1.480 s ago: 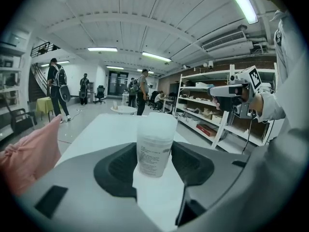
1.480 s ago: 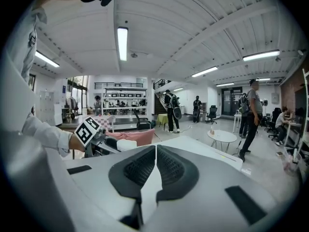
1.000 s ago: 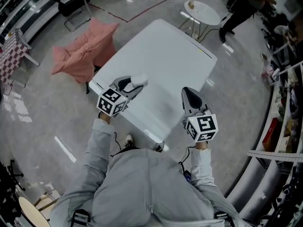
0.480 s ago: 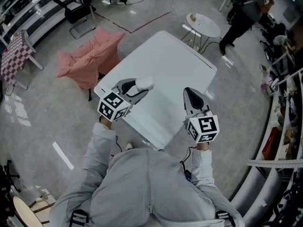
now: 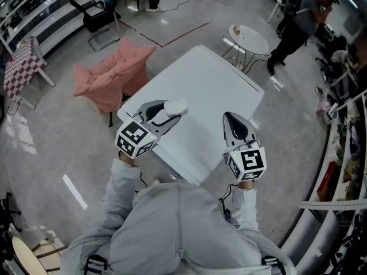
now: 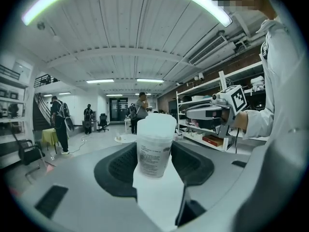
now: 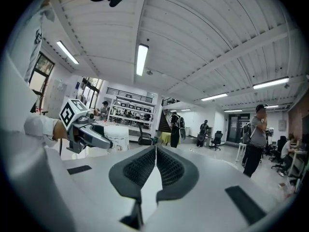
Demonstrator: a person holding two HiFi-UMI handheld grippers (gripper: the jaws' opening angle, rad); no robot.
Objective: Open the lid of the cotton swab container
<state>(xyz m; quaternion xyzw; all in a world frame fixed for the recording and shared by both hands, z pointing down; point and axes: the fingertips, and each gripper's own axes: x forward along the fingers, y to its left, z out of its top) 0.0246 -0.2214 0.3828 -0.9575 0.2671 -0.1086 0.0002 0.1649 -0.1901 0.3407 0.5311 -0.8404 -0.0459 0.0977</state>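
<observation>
Pinching cotton swab container point(image 6: 154, 149) in left tool point(image 5: 165, 113), probably steadying body for lid point(image 6: 155, 123) removal; holding right tool point(image 7: 155, 159) pressed together, empty, well apart.

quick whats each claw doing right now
Left claw: closed on the cotton swab container.
Right claw: closed, empty.

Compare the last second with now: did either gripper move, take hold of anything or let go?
Nothing was taken hold of or let go. Only the head camera shifted, so the table sits slightly lower in the head view. The left gripper still has its fingers closed on the cotton swab container, with the lid still on. The right gripper stays shut and empty over the table's right side.
</observation>
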